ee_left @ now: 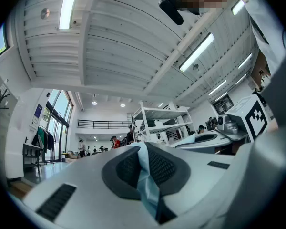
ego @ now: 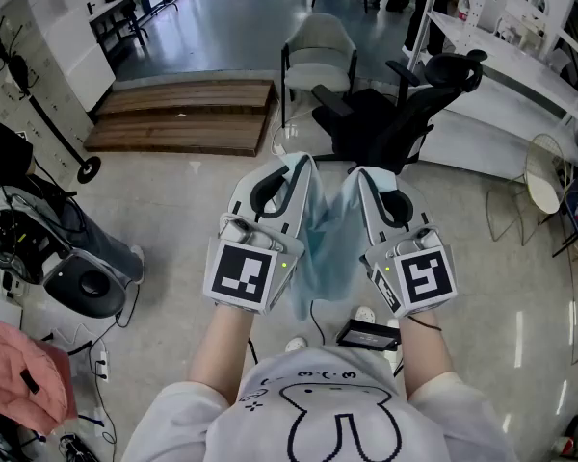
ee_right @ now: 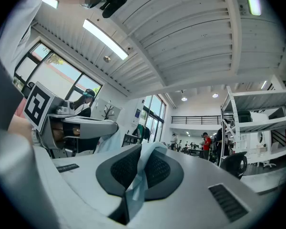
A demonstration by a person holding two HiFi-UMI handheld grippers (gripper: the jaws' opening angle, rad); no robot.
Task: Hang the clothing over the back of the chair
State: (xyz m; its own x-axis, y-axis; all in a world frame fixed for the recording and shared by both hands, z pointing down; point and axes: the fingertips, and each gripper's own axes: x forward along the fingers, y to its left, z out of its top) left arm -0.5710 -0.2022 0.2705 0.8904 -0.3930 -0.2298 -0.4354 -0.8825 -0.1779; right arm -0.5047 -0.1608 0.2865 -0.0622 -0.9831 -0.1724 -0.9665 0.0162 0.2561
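Head view: the left tool (ego: 299, 165) and the right tool (ego: 363, 177) are held up side by side in front of the person, tips pointing away from the body and slightly converging. A pale blue cloth (ego: 326, 248) spans the gap between them and sags down in loose folds between the two tool bodies, clear of the floor. Each tool pinches a top edge of it.

In the left gripper view, the left tool's dark ribbed pads (ee_left: 162, 166) are pressed together with a thin fold of the cloth running up between them. In the right gripper view, the right tool is clamped the same way, with the fabric bunching out above its pads (ee_right: 158, 168).

Beyond the tools stands a black chair (ego: 395, 123) on the pale floor (ego: 173, 200), well apart from the cloth. Its back leans toward the right of the picture. A grey chair (ego: 318, 51) stands just behind it, farther from the person.

A low wooden platform (ego: 188, 114) lies to the left of the chairs. A white desk (ego: 520, 56) runs along the right side, with a round wire seat (ego: 544, 176) near it.

At the lower left a pink garment (ego: 19, 373) lies in a heap beside dark equipment (ego: 58, 248). A small black device (ego: 366, 335) lies on the floor by the person's shoes, directly under the hanging cloth.
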